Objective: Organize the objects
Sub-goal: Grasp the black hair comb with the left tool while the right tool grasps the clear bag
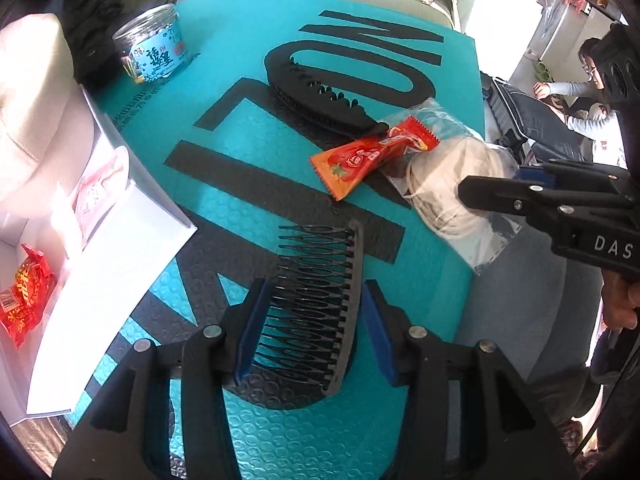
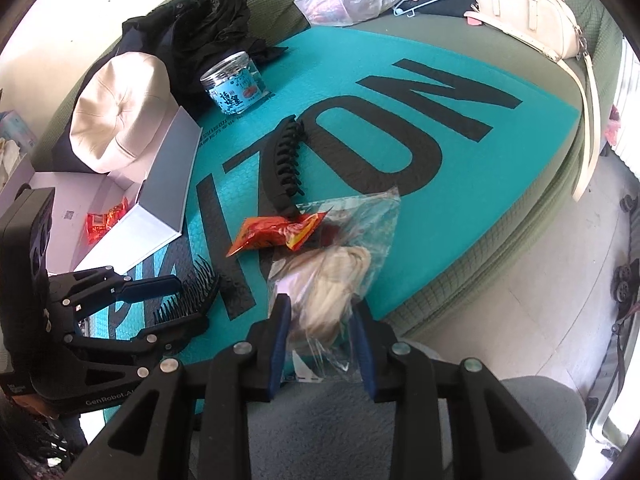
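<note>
two grippers work over a big teal foam mat with black letters point(image 1: 248, 60), which lies on a green quilted cushion point(image 2: 472, 280). at 9 o'clock of the mat stands an open white cardboard box point(image 1: 120, 280), and a red snack packet point(image 1: 24, 292) lies inside it. a cream fabric cap point(image 2: 120, 112) rests just behind the box. toward 3 o'clock lies a clear plastic bag with a coil of pale cord point(image 1: 452, 184); an orange-red candy wrapper point(image 1: 372, 156) lies partly on it, touching the black claw hair clip point(image 1: 320, 104) near the mat's middle. a clear jar with a blue label point(image 1: 154, 46) stands at 11 o'clock. the left gripper point(image 1: 312, 332) has its jaws apart, one on each side of a black wire hair comb point(image 1: 316, 304) at 6 o'clock, not pressing it. the right gripper point(image 2: 320, 344) has jaws apart around the near end of the bag.
</note>
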The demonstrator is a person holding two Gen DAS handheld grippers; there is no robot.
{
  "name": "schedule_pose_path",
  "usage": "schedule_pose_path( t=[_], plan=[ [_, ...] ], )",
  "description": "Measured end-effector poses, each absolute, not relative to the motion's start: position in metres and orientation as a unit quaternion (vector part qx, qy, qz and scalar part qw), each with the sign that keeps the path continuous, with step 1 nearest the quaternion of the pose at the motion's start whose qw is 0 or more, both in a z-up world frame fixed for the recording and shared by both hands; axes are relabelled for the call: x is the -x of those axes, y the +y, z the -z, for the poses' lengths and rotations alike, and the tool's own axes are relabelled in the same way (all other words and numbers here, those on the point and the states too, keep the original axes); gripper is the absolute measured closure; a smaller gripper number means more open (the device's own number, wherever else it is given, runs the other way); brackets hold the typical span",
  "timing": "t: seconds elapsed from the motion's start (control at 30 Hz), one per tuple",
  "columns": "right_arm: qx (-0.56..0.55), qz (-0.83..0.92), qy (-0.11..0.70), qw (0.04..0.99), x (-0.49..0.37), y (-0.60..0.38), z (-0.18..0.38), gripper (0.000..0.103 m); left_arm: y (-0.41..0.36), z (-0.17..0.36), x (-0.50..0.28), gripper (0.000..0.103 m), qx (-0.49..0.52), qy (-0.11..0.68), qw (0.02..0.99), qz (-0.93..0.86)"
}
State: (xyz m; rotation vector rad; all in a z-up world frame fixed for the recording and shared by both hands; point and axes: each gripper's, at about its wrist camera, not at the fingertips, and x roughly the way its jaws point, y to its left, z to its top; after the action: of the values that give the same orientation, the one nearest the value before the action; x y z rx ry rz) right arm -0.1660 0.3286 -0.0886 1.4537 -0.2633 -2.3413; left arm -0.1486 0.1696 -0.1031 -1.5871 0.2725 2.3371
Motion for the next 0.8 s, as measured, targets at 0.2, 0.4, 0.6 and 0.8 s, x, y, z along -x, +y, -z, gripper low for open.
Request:
schedule_pose_path(
  t=[0.2,0.4,0.6,0.8],
  plan=[
    [-0.527,0.826,-0.093,0.177,0.169,0.322,0.095,0.06,0.18,0.104,0.144,0.046,0.546,0.12,0.159,-0.814],
    [-0.524,0.831,-0.078,0.168,0.168,0.314,0.102,0.058,0.173,0.102,0.146,0.059,0.529,0.092,0.131,-0.833],
    [-0.507,0.84,-0.092,0.171,0.163,0.318,0.094,0.073,0.171,0.098,0.148,0.06,0.536,0.063,0.137,-0.83],
    [-0.493,0.847,-0.098,0.173,0.157,0.32,0.082,0.078,0.163,0.089,0.146,0.06,0.538,0.031,0.137,-0.831]
  ],
)
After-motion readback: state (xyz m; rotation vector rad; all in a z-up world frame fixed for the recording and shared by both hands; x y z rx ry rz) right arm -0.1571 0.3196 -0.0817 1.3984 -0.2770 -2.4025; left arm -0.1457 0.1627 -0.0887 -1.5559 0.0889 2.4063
